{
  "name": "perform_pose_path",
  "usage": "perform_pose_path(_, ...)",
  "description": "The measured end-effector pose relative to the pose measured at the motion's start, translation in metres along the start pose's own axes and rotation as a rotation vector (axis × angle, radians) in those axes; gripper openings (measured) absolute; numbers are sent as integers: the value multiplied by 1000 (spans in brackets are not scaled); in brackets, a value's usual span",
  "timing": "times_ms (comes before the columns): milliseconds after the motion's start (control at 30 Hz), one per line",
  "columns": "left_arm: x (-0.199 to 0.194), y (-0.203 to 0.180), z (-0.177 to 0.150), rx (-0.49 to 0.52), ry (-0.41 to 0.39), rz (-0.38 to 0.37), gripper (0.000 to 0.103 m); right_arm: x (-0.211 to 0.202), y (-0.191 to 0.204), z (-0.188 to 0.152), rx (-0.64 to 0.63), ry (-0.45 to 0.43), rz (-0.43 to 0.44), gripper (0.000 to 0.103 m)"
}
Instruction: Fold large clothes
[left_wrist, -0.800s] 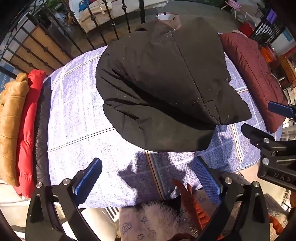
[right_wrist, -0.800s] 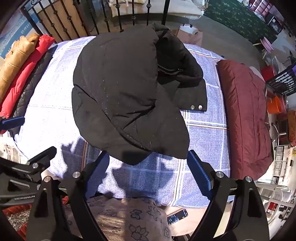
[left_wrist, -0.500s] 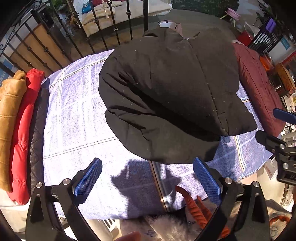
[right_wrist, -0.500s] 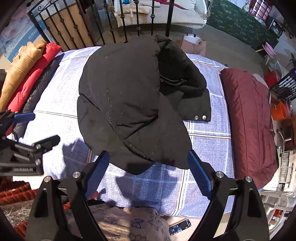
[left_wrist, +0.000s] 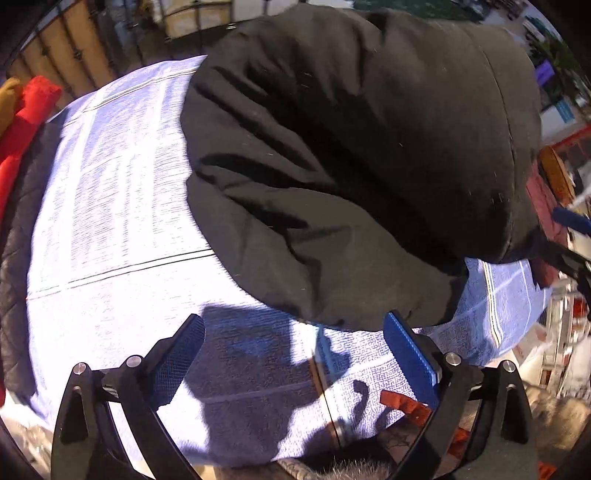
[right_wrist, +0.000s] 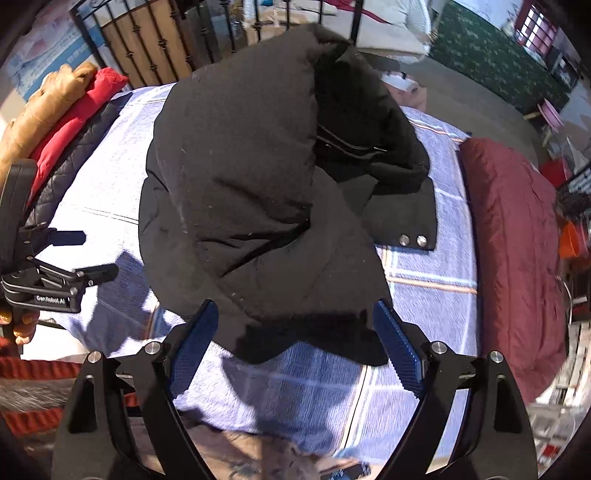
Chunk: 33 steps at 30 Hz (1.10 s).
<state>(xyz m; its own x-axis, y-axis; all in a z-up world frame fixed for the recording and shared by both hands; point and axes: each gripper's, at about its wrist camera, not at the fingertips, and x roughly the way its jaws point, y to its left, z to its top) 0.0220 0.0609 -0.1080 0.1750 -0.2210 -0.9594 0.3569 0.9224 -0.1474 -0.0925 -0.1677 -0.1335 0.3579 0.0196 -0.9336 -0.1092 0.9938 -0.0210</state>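
Observation:
A black padded jacket (left_wrist: 351, 147) lies bunched in a heap on a blue-and-white checked cloth (left_wrist: 110, 229) over the table. In the right wrist view the jacket (right_wrist: 251, 192) shows a cuff with two metal snaps (right_wrist: 412, 240) on its right side. My left gripper (left_wrist: 295, 354) is open and empty, just short of the jacket's near hem. My right gripper (right_wrist: 291, 343) is open and empty, its jaws on either side of the jacket's lower edge, above the cloth (right_wrist: 417, 266). The left gripper also shows at the left edge of the right wrist view (right_wrist: 74, 254).
Tan, red and dark quilted jackets (right_wrist: 70, 110) lie stacked along the table's left side. A maroon padded garment (right_wrist: 517, 229) lies along the right side. A black iron railing (right_wrist: 177, 40) stands behind the table. Crates and clutter sit at the far right.
Both grippers have moved forward and down toward the jacket's near edge, so it fills more of each view. Both stay open.

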Motion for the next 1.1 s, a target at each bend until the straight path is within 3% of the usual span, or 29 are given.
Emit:
perform_pose_path(67, 10, -10, -5, 40, 7, -61, 94, 15, -2, -1, -13, 10, -5, 85)
perform_pose_path(167, 27, -32, -5, 124, 52, -45, 94, 30, -4, -1, -18, 9, 4, 85)
perform_pose_path(233, 43, -47, 2, 170, 78, -107, 95, 41, -3, 0, -37, 3, 0, 85)
perform_pose_path(300, 67, -57, 6, 204, 108, -73, 93, 50, -2, 3, -59, 11, -4, 85)
perform_pose_path(367, 90, -62, 8, 210, 155, -65, 72, 57, -1, 6, -74, 16, -9, 81)
perform_pose_path(400, 99, -64, 9, 202, 176, -59, 67, 59, -2, 7, -76, 21, -8, 70)
perform_pose_path(433, 99, -67, 9, 203, 164, -52, 64, 62, -2, 8, -77, 31, -4, 64)
perform_pose_path(500, 96, -73, 8, 221, 142, -49, 54, 67, -3, 7, -70, 56, 12, 41)
perform_pose_path(600, 88, -71, 3, 209, 145, -79, 37, 72, -4, 2, -39, 83, 59, 18)
perform_pose_path(667, 74, -65, 1, 183, 140, -107, 28, 68, -3, 3, -14, 85, 92, 12)
perform_pose_path(767, 45, -55, 7, 182, 75, -111, 23, 44, -2, 11, 28, 40, 171, 9)
perform_pose_path(867, -8, -44, 28, 142, -69, -101, 21, -4, -9, 27, 79, -62, 298, 8)
perform_pose_path(1000, -102, -15, 43, 98, -275, -75, 20, -94, -22, 56, 105, -265, 463, 6)
perform_pose_path(1100, -167, -9, 30, 96, -433, -49, 14, -161, -23, 75, 70, -407, 590, 5)
